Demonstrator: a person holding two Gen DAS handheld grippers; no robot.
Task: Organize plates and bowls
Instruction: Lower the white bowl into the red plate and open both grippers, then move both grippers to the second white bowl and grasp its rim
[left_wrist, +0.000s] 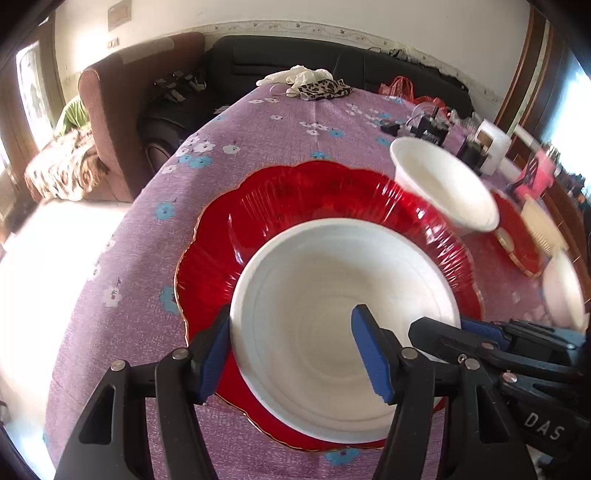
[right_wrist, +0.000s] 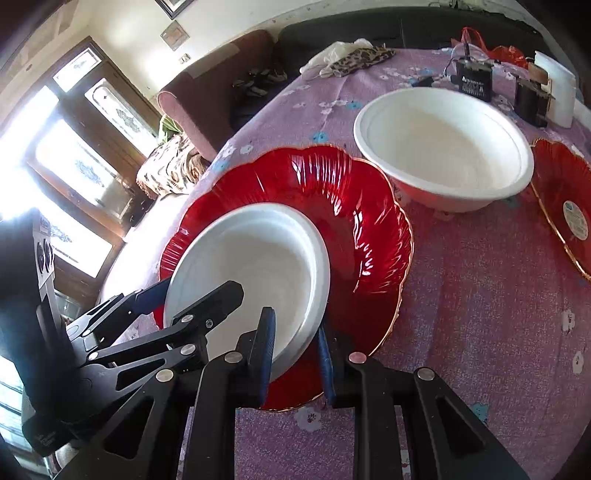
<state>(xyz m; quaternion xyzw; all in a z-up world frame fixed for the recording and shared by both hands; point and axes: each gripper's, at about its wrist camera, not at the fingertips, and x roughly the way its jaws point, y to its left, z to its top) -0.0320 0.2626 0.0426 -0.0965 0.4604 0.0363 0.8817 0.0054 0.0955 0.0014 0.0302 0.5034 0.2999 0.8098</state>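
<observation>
Your left gripper (left_wrist: 291, 354) has its 2 fingers apart. 1 finger is outside the white bowl (left_wrist: 332, 288), just beside its rim. The other finger is inside the bowl and is not touching the wall. Nothing is squeezed.

Your right gripper (right_wrist: 295, 354) has its 2 fingers close together, with only a thin gap. The rim of the same bowl sits in that gap, 1 finger inside and 1 outside. You cannot tell from here if the fingers press on the rim or just stand next to it.

The bowl is upright and has nothing in it. It sits on the near part of a big red plate (left_wrist: 295, 192) with a wavy gold rim. The plate lies flat on the purple flowered surface (right_wrist: 480, 295), close to its left edge.

Past the plate, to the right, a 2nd white bowl (right_wrist: 443, 147) stands on the surface. Just beside it is a 2nd red plate (right_wrist: 565, 206), near the right edge.

Along the far edge lie a spotted cloth (right_wrist: 362, 55), a black box (right_wrist: 474, 83) and a white tub (right_wrist: 557, 88).
</observation>
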